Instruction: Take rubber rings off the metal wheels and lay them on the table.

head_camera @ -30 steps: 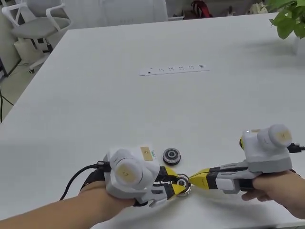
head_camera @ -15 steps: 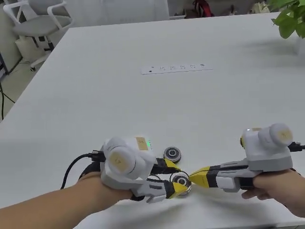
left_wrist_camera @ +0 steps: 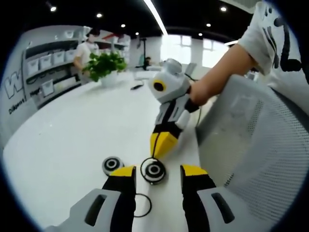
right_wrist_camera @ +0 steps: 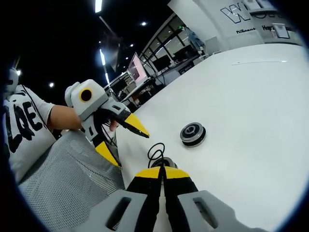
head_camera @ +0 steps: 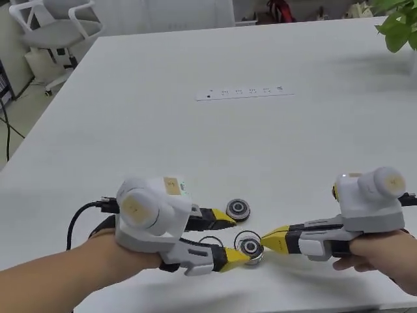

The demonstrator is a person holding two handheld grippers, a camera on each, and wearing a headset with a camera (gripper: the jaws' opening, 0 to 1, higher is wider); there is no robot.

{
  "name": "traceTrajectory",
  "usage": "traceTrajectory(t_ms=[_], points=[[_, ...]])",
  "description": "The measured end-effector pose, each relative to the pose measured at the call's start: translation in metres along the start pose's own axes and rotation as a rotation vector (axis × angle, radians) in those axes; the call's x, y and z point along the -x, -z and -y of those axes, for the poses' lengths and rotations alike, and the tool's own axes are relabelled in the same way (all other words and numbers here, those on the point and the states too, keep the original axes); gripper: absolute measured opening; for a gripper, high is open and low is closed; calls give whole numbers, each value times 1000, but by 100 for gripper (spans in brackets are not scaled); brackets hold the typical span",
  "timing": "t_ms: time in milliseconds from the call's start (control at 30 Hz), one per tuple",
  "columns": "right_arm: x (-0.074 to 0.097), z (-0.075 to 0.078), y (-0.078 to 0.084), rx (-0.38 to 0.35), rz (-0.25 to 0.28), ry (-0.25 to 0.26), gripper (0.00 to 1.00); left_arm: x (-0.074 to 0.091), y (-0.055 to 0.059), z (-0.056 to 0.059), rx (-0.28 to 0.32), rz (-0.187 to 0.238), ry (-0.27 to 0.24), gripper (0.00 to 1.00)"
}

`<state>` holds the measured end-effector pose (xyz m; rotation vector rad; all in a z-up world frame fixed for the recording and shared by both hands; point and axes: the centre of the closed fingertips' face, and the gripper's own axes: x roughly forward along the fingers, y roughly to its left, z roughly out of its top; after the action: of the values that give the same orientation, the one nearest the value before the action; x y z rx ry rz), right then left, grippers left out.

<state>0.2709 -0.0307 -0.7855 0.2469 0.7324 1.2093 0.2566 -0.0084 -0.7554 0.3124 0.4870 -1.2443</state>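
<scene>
Stretching toward an office chair [head_camera: 57, 21], white table [head_camera: 195, 143], left claw [head_camera: 238, 238] released, right claw [head_camera: 265, 238] clenched on rubber ring [right_wrist_camera: 155, 151]

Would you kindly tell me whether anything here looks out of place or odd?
One thing: a rubber ring stands up in a loop off the near wheel, pinched by the right gripper, neither seated nor lying flat. The other wheel looks normal.
</scene>
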Motion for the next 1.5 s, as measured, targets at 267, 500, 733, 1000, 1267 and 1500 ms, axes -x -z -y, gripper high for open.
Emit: traceTrajectory(t_ms=[267,500,733,1000,1267,1500], points=[[1,-1,-1,-10,2,-17,0,19,3,0,27,9,1,47],[0,-5,-1,-14,-7,-39,0,34,7,-2,42,21,-14,52],[-1,-9,-6,-10,-19,-65,0,46,10,-7,60,32,-40,54],[-12,-18,-22,10,-26,-97,0,61,15,-16,89,47,-83,57],[-26,-25,-29,28,-44,-120,0,73,23,-23,103,42,-122,60],[-37,-20,-31,38,-59,-114,0,82,28,-22,120,35,-138,62]])
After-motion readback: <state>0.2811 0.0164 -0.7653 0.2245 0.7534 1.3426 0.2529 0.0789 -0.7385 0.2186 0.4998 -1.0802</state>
